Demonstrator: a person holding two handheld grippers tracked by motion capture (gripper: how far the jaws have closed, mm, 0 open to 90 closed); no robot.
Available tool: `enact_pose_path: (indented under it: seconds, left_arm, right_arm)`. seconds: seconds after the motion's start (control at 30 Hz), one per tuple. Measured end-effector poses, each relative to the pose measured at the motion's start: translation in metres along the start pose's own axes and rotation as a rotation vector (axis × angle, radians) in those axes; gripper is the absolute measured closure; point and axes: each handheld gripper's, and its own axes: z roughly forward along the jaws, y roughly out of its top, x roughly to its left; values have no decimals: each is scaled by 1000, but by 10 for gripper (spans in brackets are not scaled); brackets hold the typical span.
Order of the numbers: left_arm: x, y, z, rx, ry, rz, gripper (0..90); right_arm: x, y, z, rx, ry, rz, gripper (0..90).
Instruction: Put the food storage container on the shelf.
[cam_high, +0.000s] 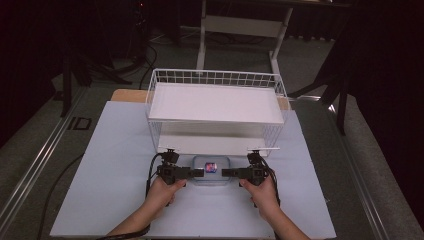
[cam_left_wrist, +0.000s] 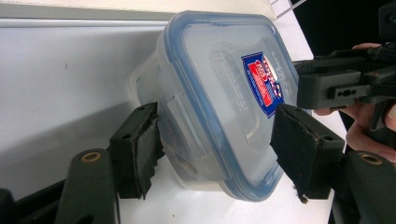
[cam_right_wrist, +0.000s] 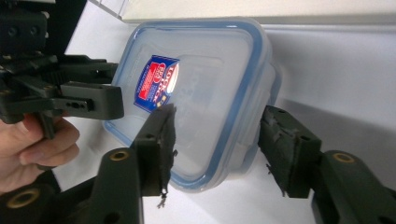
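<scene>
Left gripper (cam_high: 198, 172) and right gripper (cam_high: 226, 173), jaws open, straddle opposite ends of blue-rimmed clear lidded container (cam_high: 211, 170) on white table (cam_high: 115, 165) before wire basket (cam_high: 215, 107).

So the lidded plastic container (cam_high: 211, 169) sits on the table (cam_high: 115, 165) toward the near edge, pretty much centred, right in front of the wire basket rack (cam_high: 216, 107), which stands further back. The left gripper (cam_high: 192, 173) comes at the container from its left end and the right gripper (cam_high: 226, 173) from its right end, each with one jaw over the lid and the other down the side. A desk frame (cam_high: 240, 25) is on the floor behind the table.
</scene>
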Motion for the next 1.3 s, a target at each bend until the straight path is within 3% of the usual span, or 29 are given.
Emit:
enact_pose_path:
  seconds: [0.2,0.23,0.27,0.33,0.43,0.63,0.8,0.9,1.1,1.3]
  left_arm:
    - [-9,-6,-2,-17,37,46,358]
    - [-10,-8,-4,-27,42,45,362]
    - [-10,-9,-6,-43,33,12,384]
    - [-10,-11,-9,-54,26,3,449]
    - [-16,-15,-11,-61,55,48,459]
    - [-24,-17,-14,-59,86,48,483]
    - [-24,-13,-15,-59,98,55,490]
    - [-24,-8,-17,-78,91,50,495]
    - [-27,5,-20,-102,91,70,496]
    - [-29,21,-21,-117,84,88,496]
  right_arm:
    - [2,-7,-4,-23,1,18,540]
    - [2,-8,-5,-28,3,14,549]
    - [3,-9,-6,-35,0,15,559]
    - [7,-10,-8,-42,-17,-7,579]
    - [11,-13,-10,-45,-35,-41,593]
    - [17,-18,-14,-54,-66,-86,620]
    - [22,-18,-14,-69,-106,-118,637]
    - [20,-15,-16,-88,-104,-110,682]
    - [20,-5,-22,-126,-89,-121,687]
    - [24,9,-29,-150,-106,-151,688]
